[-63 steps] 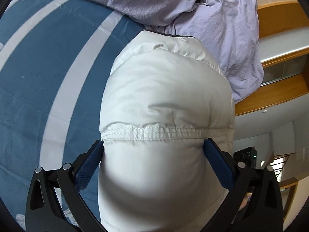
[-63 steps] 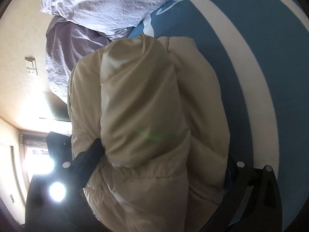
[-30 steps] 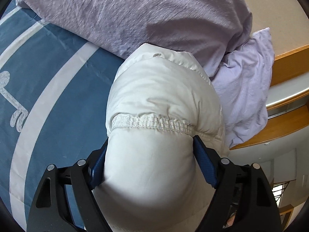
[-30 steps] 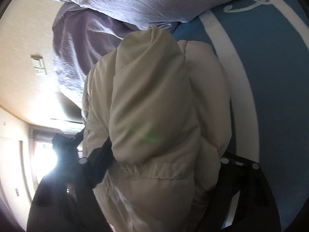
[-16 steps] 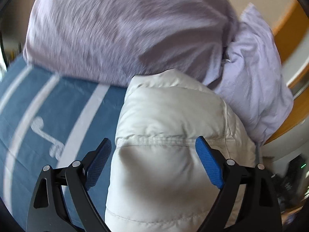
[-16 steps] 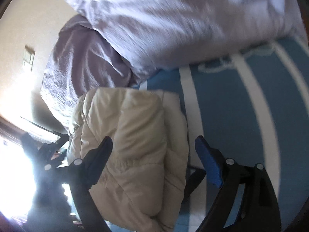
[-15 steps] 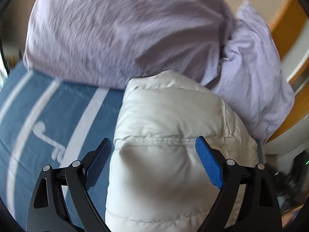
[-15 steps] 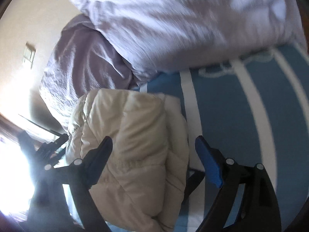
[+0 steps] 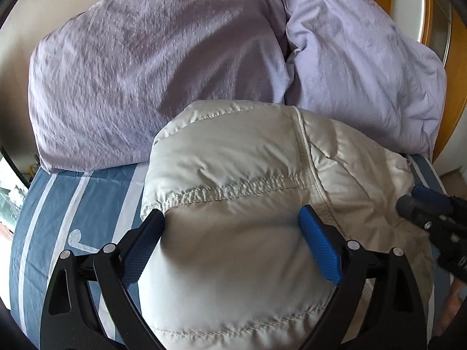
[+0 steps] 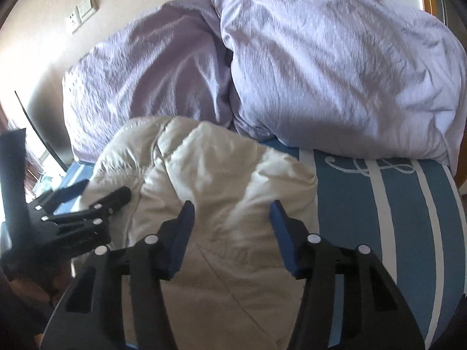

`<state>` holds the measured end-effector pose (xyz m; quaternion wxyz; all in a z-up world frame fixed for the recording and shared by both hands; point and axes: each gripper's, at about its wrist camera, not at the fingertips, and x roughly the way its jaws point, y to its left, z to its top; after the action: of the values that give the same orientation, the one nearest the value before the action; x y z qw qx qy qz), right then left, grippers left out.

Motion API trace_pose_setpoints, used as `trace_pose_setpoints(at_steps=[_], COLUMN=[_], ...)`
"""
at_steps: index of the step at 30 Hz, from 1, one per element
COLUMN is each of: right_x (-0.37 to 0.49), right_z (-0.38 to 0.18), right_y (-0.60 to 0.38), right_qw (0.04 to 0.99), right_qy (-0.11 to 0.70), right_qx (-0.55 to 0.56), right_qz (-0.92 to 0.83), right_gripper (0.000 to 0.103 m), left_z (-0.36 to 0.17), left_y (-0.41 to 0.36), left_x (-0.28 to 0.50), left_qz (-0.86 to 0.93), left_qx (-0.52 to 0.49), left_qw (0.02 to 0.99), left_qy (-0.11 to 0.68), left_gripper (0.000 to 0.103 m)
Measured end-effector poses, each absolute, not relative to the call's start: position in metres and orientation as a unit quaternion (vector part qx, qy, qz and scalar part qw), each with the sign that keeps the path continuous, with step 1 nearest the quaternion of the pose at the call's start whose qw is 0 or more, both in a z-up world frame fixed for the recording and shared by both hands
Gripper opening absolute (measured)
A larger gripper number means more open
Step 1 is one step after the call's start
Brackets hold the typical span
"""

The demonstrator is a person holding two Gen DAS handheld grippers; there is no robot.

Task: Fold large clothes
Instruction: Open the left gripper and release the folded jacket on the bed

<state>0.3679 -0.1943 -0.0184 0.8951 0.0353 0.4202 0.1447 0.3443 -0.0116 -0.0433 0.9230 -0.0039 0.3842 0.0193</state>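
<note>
A folded cream puffer jacket [image 9: 239, 180] lies on the blue striped bed cover, against the lilac pillows; it also shows in the right wrist view [image 10: 210, 180]. My left gripper [image 9: 230, 221] is open, its blue pads on either side of the jacket's puffed bulk. My right gripper [image 10: 230, 213] is open above the other end of the jacket. Each gripper shows at the edge of the other's view: the right gripper [image 9: 432, 213] and the left gripper [image 10: 76, 204].
Two lilac pillows [image 9: 151, 67] [image 10: 335, 64] lean on the beige wall behind the jacket. The blue cover with white stripes [image 10: 394, 210] spreads to both sides. A wooden frame [image 9: 455, 87] stands at the far right. Wall sockets [image 10: 83, 10] sit above the pillows.
Both grippers carried the jacket toward the pillows, set it down and opened. Both views have tilted up from the cover to the pillows and wall.
</note>
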Motion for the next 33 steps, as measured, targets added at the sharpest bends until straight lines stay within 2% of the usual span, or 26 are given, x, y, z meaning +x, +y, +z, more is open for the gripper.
trace_pose_setpoints(at_steps=[4,14,20,24,30,33], right_x=[0.364,0.353,0.352,0.329,0.289,0.264], right_z=[-0.038,-0.073,-0.059,-0.039,-0.011,0.002], right_y=[-0.192,-0.199,-0.207,-0.212,-0.205,-0.198], right_qw=[0.893,0.891,0.882,0.891,0.903,0.909], right_qy=[0.43,0.437,0.454,0.438,0.416,0.409], right_qx=[0.017,0.068,0.069,0.067,0.05,0.028], right_qz=[0.13,0.101,0.109,0.1,0.096,0.081], right_gripper=[0.054,0.054,0.057,0.086,0.1,0.101], left_z=[-0.046,-0.046,-0.036,-0.027,-0.015,-0.01], left_y=[-0.013,-0.022,-0.015,-0.007,0.004,0.007], left_x=[0.344,0.333,0.311,0.286,0.248,0.226], left_qz=[0.014,0.014,0.017,0.017,0.019,0.019], left_qx=[0.005,0.029,-0.004,-0.018,-0.044,-0.053], left_qw=[0.923,0.929,0.93,0.934,0.935,0.936], left_qy=[0.383,0.368,0.367,0.357,0.352,0.347], left_gripper=[0.094,0.096,0.096,0.096,0.097,0.099])
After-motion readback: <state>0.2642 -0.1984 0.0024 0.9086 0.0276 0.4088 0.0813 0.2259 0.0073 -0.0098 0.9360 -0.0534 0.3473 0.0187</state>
